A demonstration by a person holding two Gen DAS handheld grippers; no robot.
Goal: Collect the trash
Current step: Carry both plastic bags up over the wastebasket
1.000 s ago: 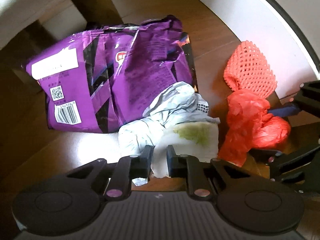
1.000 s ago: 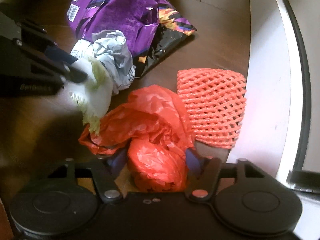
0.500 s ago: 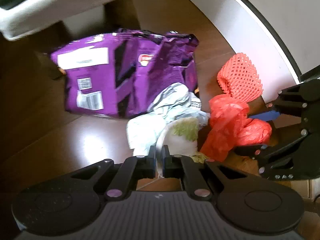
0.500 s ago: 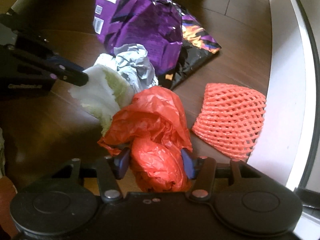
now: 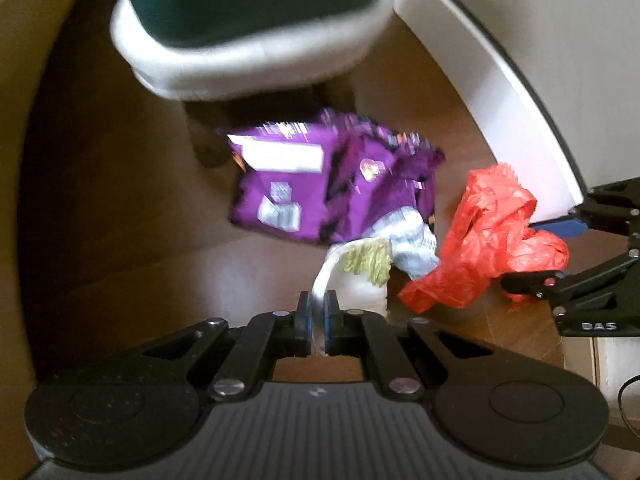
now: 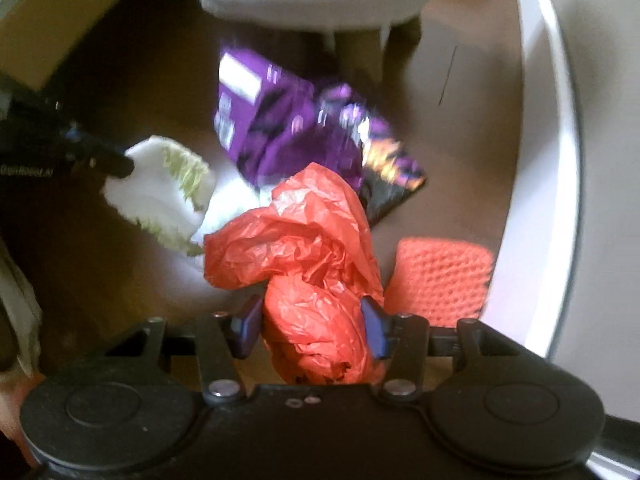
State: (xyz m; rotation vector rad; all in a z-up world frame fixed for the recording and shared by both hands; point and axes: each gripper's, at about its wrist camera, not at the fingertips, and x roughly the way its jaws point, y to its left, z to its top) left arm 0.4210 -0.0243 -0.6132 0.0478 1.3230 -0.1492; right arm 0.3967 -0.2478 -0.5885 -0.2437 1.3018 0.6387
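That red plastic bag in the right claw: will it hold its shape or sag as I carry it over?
Likely floppy: the red plastic bag is thin crinkled film, bunched between the right claw pads with loose folds billowing above. It probably weighs little, so the squeeze should hold. The free folds may drag against the cabbage leaf held in the left claw.

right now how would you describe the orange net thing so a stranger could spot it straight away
Start at the white baseboard along the dark wooden floor. At its foot lies the foam net, beside the red plastic bag held in the right hand-held gripper. It alone has a grid of holes; the bag is crinkled film.
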